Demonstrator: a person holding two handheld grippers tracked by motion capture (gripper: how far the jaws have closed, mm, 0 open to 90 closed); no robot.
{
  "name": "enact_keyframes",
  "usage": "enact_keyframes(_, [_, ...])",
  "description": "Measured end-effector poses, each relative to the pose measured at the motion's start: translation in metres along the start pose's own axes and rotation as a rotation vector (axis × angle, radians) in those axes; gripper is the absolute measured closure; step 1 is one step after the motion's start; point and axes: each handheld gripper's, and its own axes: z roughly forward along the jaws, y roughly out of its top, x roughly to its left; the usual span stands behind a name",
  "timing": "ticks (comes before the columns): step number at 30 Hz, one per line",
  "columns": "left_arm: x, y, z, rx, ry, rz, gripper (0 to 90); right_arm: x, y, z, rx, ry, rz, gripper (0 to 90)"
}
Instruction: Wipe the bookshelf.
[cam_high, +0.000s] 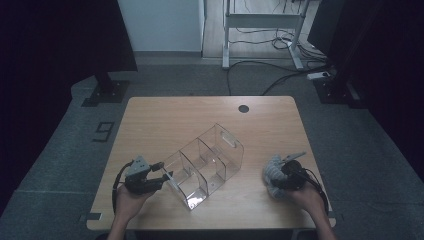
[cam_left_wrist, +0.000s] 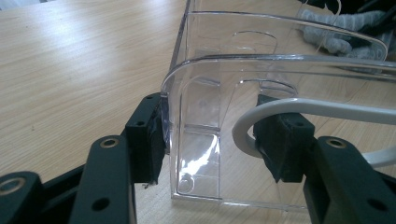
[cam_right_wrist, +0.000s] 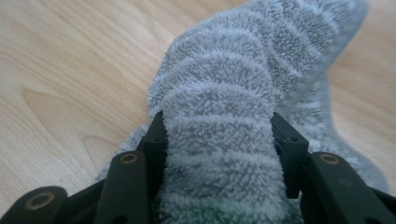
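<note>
The high view is dim and slightly soft; its side edges sink into near black, while the wooden table (cam_high: 210, 120) takes a flat, even light with only faint shadows under the hands. In the left gripper view the light is brighter: pale glare streaks run along the clear plastic organizer (cam_left_wrist: 219, 116) just beyond the claw, a white patch shines low on its wall, and the far tabletop blurs. In the right gripper view the fuzzy grey sock (cam_right_wrist: 224, 140) between the jaws is sharp, its far end soft.
</note>
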Motion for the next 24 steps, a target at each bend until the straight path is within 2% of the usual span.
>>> enact_keyframes(3, [-0.001, 0.000, 0.000, 0.003, -0.002, 0.001, 44.8, 0.000, 0.002, -0.007, -0.038, -0.005, -0.005, 51.7])
enact_keyframes(9, [-0.005, -0.001, -0.002, 0.003, -0.002, -0.001, 44.6, 0.004, 0.006, -0.017, -0.081, 0.019, -0.011, 51.6])
enact_keyframes(16, [-0.008, -0.001, -0.002, 0.004, 0.002, -0.004, 44.6, 0.009, 0.022, -0.041, -0.200, 0.059, -0.020, 51.5])
enact_keyframes(24, [-0.010, -0.001, -0.003, 0.012, 0.005, -0.009, 44.4, 0.011, 0.033, -0.050, -0.244, 0.108, -0.015, 51.4])
